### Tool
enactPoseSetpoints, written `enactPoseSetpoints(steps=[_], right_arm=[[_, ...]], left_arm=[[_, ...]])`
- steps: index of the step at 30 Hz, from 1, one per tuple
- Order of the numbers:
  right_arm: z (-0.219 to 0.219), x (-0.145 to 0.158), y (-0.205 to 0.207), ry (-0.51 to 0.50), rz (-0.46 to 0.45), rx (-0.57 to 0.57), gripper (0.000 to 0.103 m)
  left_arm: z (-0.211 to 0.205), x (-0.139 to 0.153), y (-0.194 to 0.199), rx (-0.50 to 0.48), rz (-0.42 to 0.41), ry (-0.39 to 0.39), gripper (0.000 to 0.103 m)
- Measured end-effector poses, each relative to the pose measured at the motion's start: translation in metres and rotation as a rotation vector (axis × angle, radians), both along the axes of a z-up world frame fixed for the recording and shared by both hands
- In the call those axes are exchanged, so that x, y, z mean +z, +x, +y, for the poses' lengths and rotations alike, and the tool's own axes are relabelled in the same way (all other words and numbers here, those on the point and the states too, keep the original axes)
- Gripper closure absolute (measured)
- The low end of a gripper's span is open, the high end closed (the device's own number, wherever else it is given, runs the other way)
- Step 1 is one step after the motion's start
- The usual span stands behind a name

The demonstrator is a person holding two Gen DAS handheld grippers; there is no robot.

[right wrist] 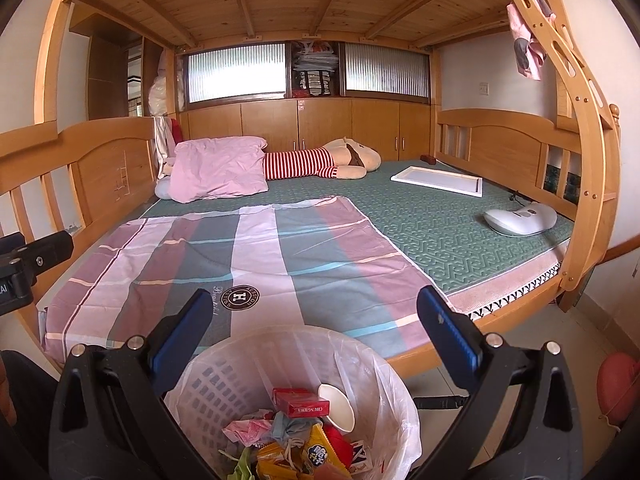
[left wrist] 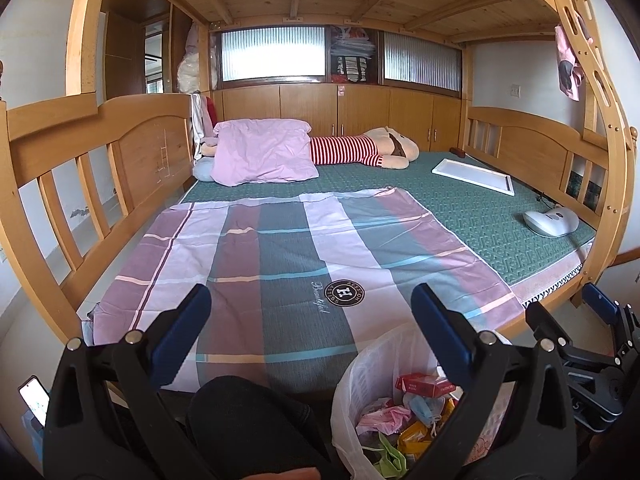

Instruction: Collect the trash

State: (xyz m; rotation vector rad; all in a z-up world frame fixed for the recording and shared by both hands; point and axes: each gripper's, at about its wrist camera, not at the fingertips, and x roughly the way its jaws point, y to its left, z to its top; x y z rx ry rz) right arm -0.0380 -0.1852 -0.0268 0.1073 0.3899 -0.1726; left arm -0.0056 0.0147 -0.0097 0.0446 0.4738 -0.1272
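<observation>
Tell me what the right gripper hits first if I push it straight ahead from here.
Probably the plaid sheet on the bed; the open right gripper points over the trash bin's far rim, though it may clip that. Depth is unclear.

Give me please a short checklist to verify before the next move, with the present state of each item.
1. Left gripper empty and open: ok.
2. Right gripper empty and open: ok.
3. Trash basket within reach below the right gripper, liner in place: ok.
4. Collected trash inside the basket, such as the red cigarette box and the paper cup: ok.
5. Room left in the basket: ok, the contents lie below the rim.
6. Plaid sheet free of loose trash: ok, none visible; the floor is mostly hidden, cannot tell.
</observation>
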Motion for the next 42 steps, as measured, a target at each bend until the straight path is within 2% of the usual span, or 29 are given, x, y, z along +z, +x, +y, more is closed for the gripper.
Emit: enactPoseSetpoints(steps=[42], right_arm=[[0.0022,-0.0075,0.0044,0.006,0.013,0.009,0.003]], left_arm=[[-0.0006,-0.0084,0.0039,-0.004,0.042,-0.008,0.003]])
